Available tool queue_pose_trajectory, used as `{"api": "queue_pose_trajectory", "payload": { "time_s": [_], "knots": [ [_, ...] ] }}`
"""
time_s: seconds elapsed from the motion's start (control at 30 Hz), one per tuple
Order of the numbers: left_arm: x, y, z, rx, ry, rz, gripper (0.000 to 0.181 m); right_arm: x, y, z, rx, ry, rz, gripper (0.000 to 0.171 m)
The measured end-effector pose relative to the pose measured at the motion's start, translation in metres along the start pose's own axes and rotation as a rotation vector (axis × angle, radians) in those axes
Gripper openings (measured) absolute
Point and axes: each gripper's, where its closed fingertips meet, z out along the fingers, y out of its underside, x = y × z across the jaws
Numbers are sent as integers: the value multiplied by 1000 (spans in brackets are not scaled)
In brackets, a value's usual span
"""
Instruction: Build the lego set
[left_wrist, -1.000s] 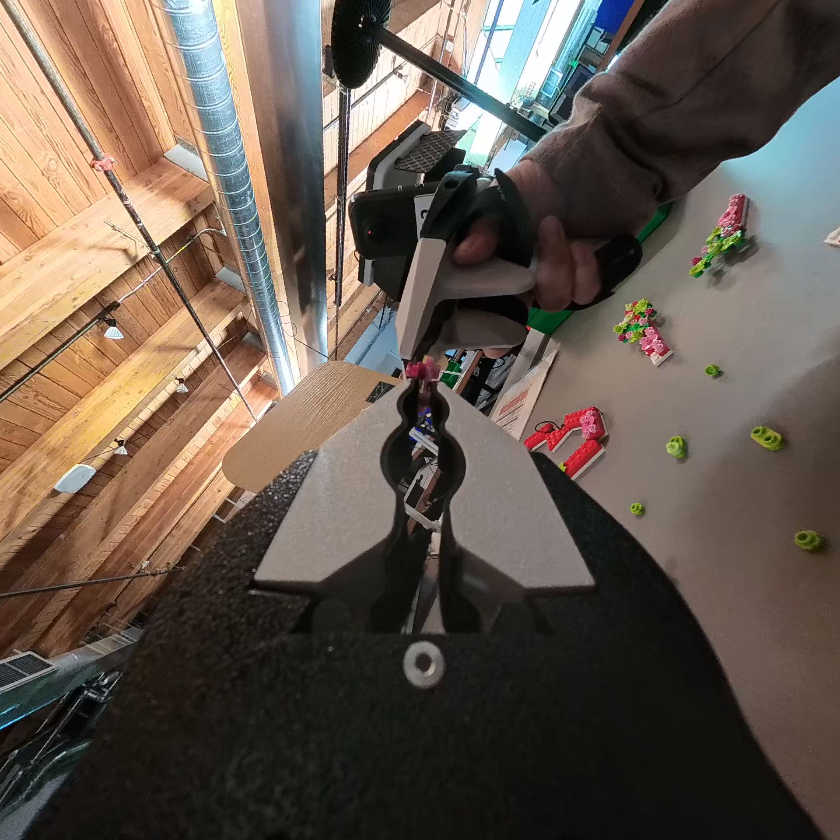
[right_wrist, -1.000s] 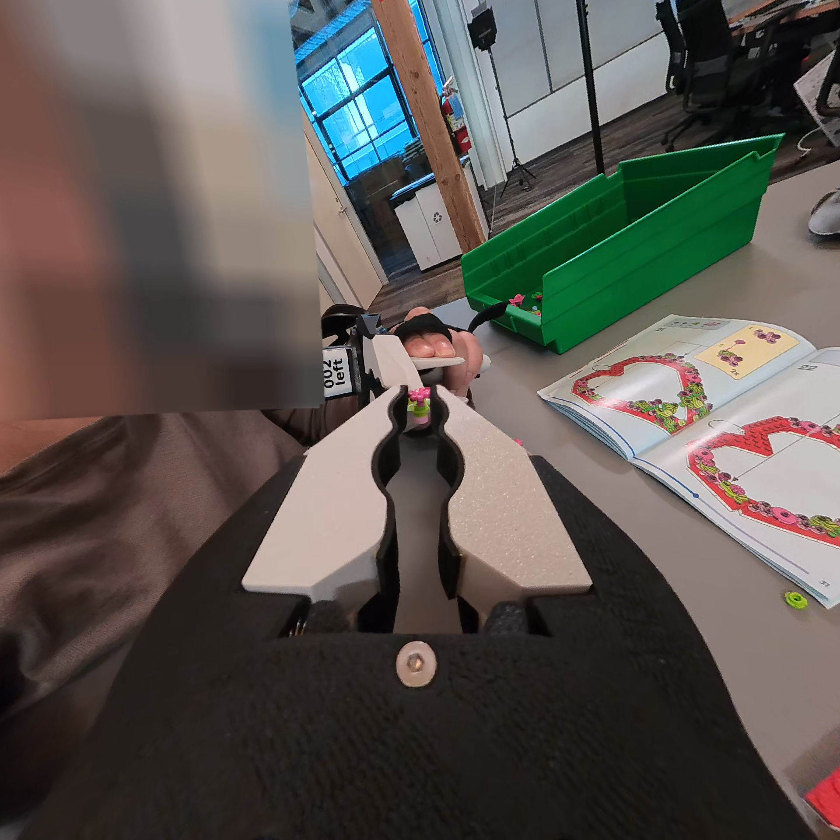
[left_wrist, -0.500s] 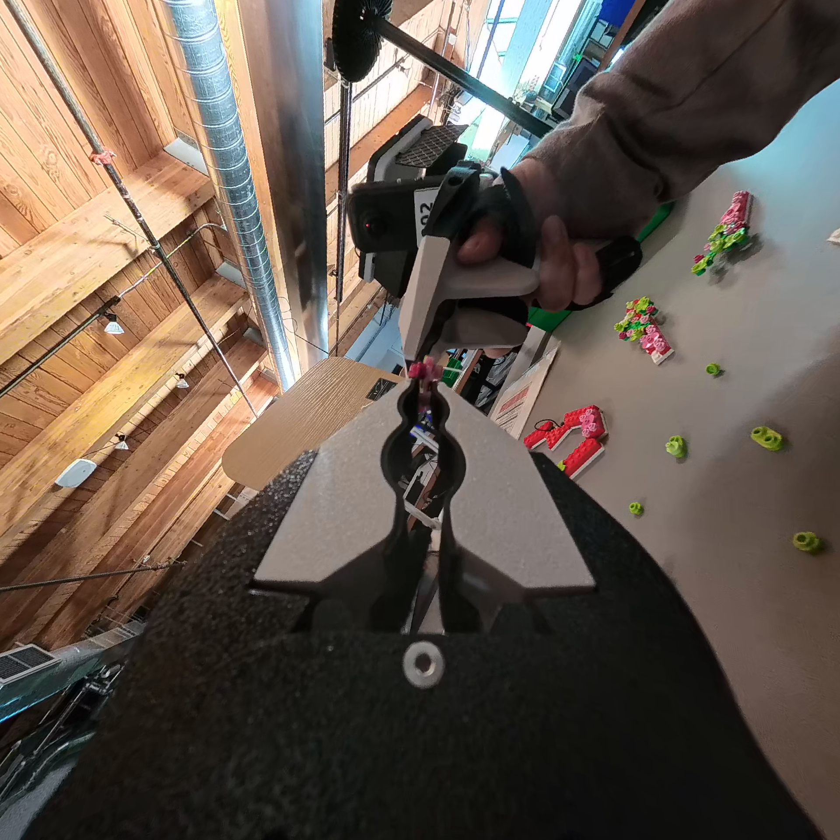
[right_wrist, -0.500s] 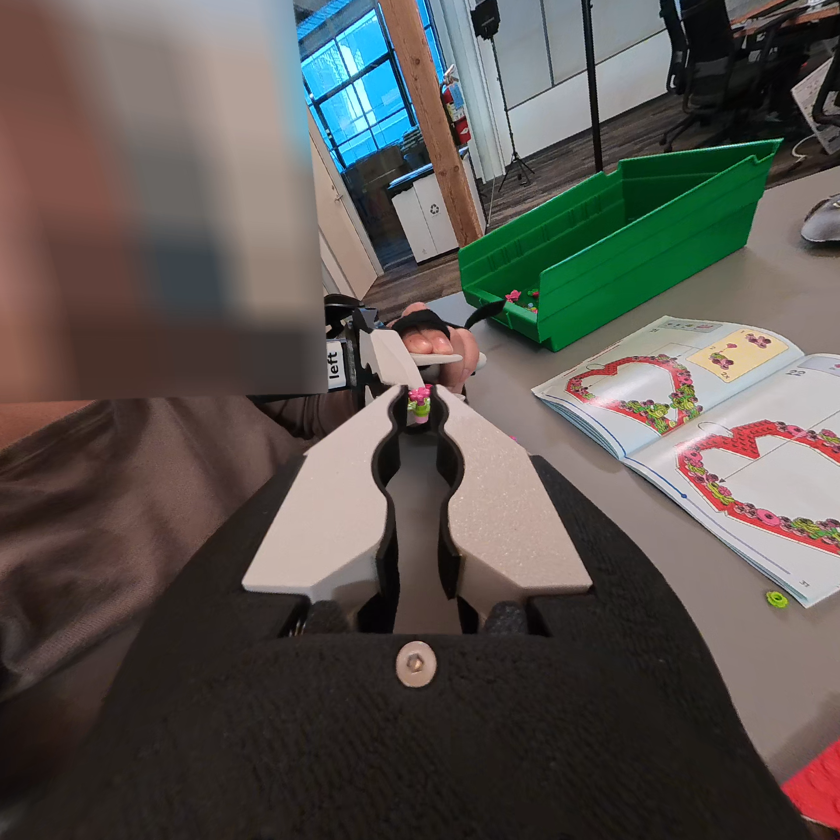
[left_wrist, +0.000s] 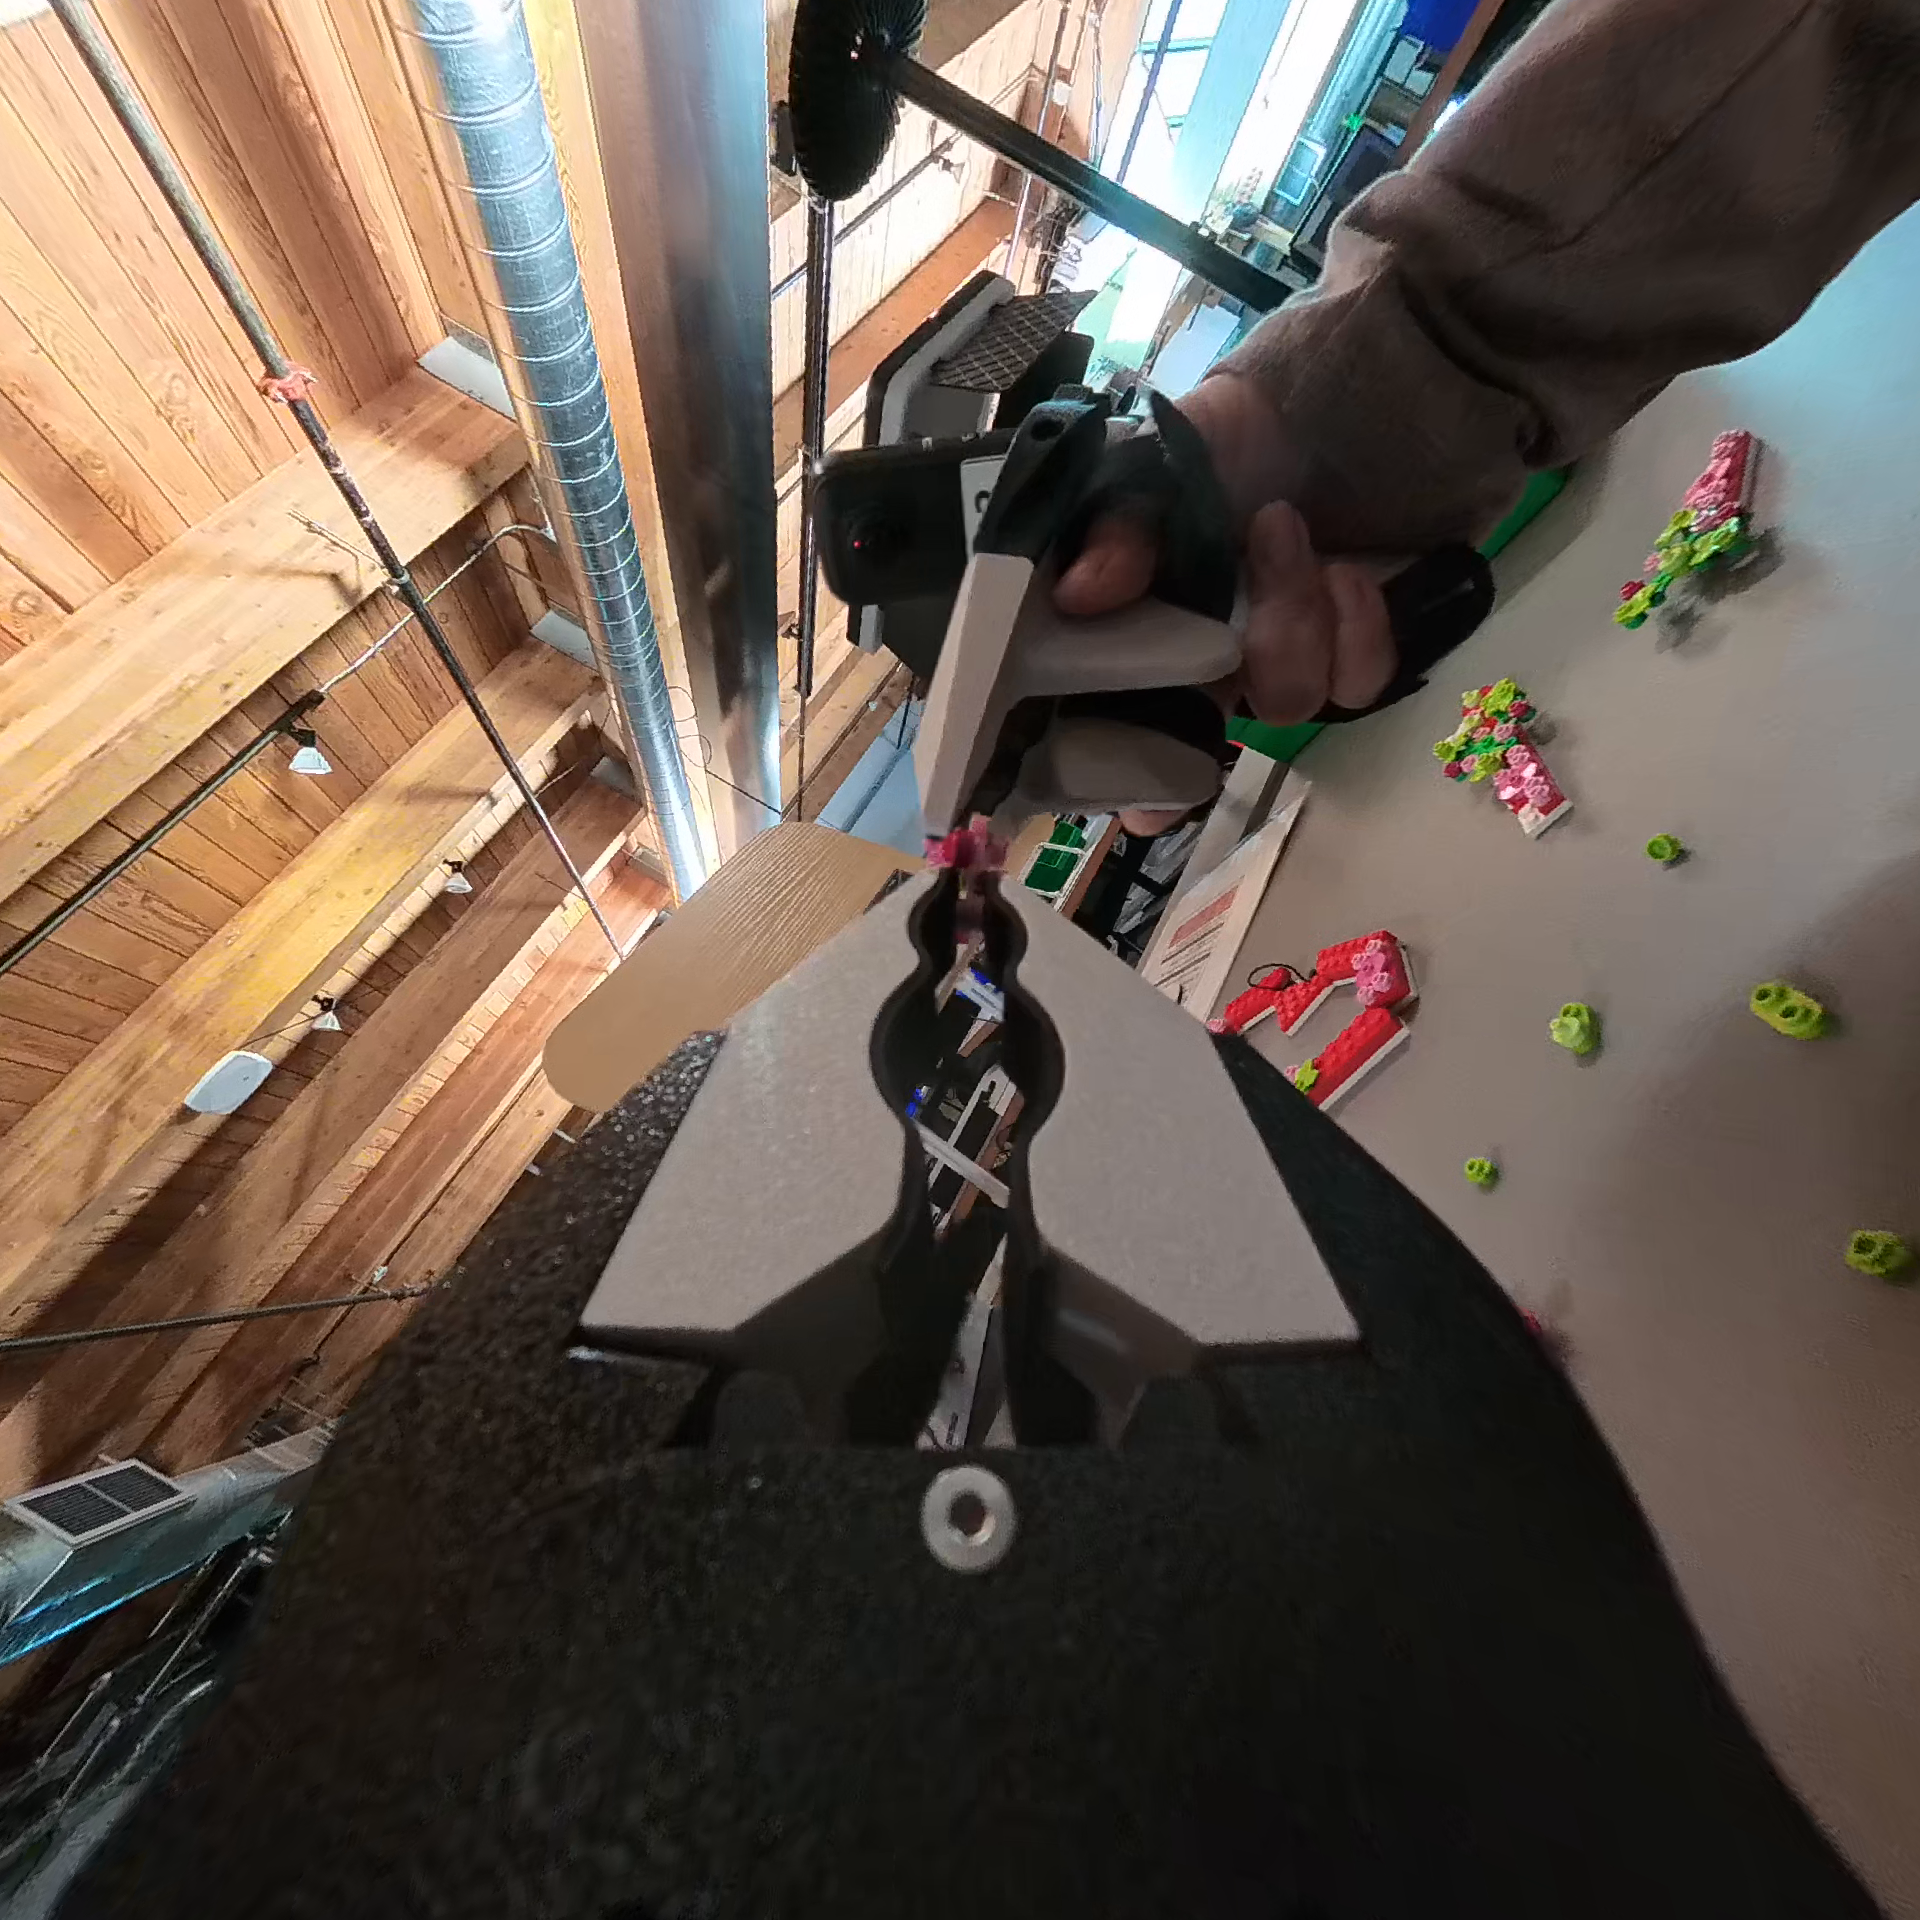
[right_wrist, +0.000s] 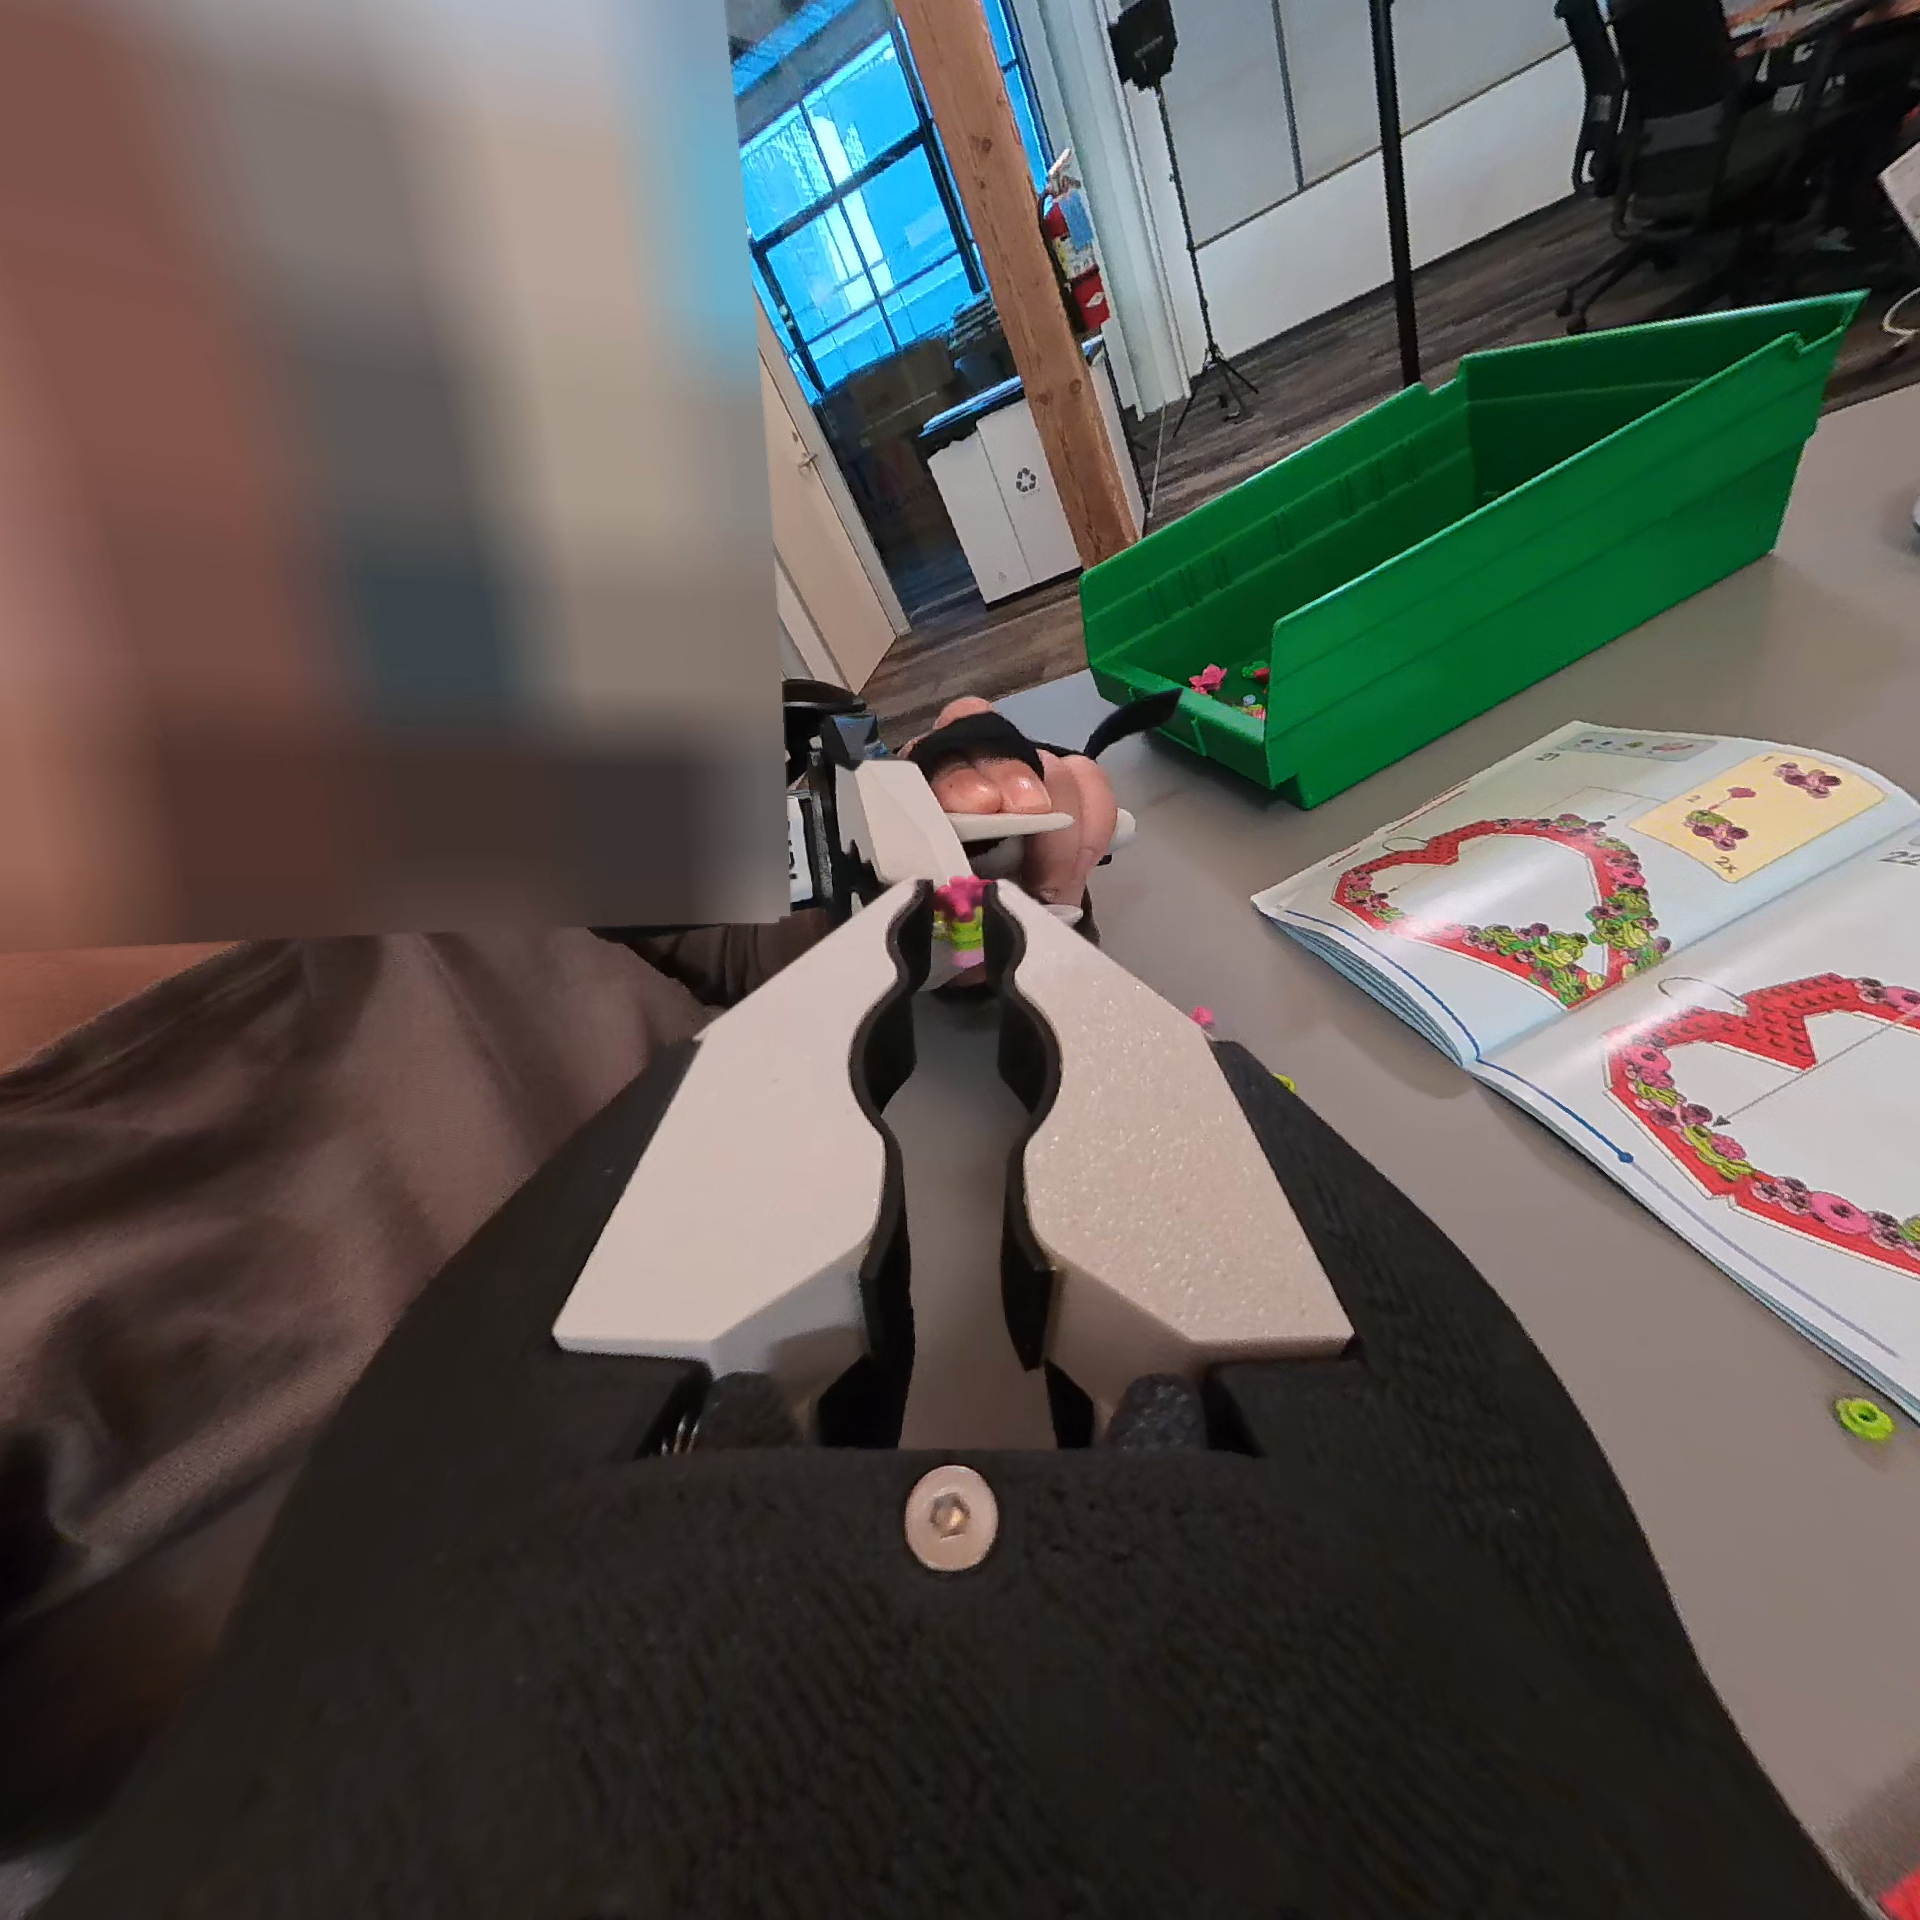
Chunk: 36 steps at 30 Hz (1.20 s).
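Desk: grey desk (right_wrist: 1351, 1091) in an office with timber ceiling, where your work lies spread out.
Your left gripper (left_wrist: 964, 883): jaws nearly closed, pinching one small pink flower piece (left_wrist: 964, 844) at the tips, raised off the desk.
Your right gripper (right_wrist: 961, 914): jaws closed on one small stack, lime green with a pink flower top (right_wrist: 958, 925); tip to tip with the left gripper.
Your hands: one hand (left_wrist: 1278, 613) on the right gripper's handle in the left wrist view; one hand (right_wrist: 1023, 800) on the left gripper's in the right wrist view.
Loose lime pieces: six in the left wrist view, e.g. one (left_wrist: 1787, 1010); one lime ring (right_wrist: 1863, 1418) beside the booklet.
Red sections: two red brick sections (left_wrist: 1340, 1008), touching, one with pink flowers on it.
Flowered strips: two, near (left_wrist: 1501, 753) and farther (left_wrist: 1694, 535), well apart.
Booklet: one open instruction booklet (right_wrist: 1621, 956), flat on the desk.
Bin: one green bin (right_wrist: 1455, 582) beyond the booklet, a few pink and green pieces inside.
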Motion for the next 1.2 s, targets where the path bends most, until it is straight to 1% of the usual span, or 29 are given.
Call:
{"api": "queue_pose_trajectory", "payload": {
  "time_s": [0.27, 0.77, 0.83, 0.9, 0.93, 1.0, 1.07, 1.1, 1.17, 1.2],
  "knots": [
    [1, -2, 0, 4, -5, 29, 1, -2, -1, -1, 6, -7, -6, 8],
    [-1, 0, -1, -3, -18, 51, 1, -1, -4, -6, 80, -56, 114, 7],
    [1, 3, 0, -14, -6, 63, 1, 2, -5, -9, 88, -38, 105, 7],
    [7, 10, 1, -44, 20, 101, 2, 10, -5, -15, 83, 27, 81, 7],
    [10, 14, 2, -64, 33, 133, 1, 18, -1, -20, 54, 90, 61, 7],
    [18, 24, 3, -105, 68, 207, 1, 40, 20, -30, -82, 253, 3, 8],
    [23, 34, 4, -141, 95, 262, 1, 62, 54, -45, -301, 413, -65, 8],
    [26, 38, 4, -160, 111, 274, 1, 70, 72, -52, -415, 467, -104, 8],
    [27, 43, 5, -173, 124, 269, 1, 74, 104, -57, -598, 497, -144, 8],
    [28, 43, 5, -175, 127, 262, 1, 72, 117, -56, -654, 479, -160, 8]
  ]
}}
